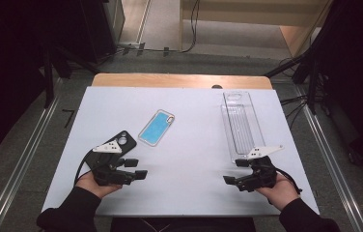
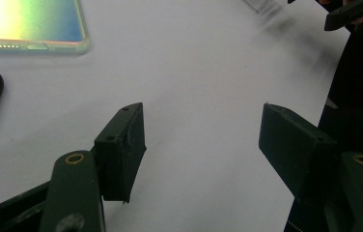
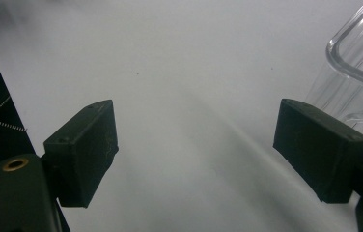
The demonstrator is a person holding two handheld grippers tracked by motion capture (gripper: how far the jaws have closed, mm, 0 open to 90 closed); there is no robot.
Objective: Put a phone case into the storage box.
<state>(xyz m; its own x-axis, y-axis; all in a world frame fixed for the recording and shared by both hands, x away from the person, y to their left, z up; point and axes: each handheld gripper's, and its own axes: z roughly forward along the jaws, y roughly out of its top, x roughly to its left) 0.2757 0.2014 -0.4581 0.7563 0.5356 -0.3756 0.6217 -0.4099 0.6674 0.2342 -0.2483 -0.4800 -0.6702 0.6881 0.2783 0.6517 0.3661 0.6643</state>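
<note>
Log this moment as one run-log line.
left gripper: open, empty, beside black phone case | right gripper: open, empty, near clear tray | blue phone: flat mid-table, untouched

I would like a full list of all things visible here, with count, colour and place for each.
phone case: 1, black, left part of the table, beside the left gripper
phone: 1, blue, middle of the table
clear tray: 1, transparent, right part of the table, long and narrow
table: 1, white top with a wooden far edge
left gripper: 1, black, near left, jaws open and empty
right gripper: 1, black, near right, jaws open and empty
</note>
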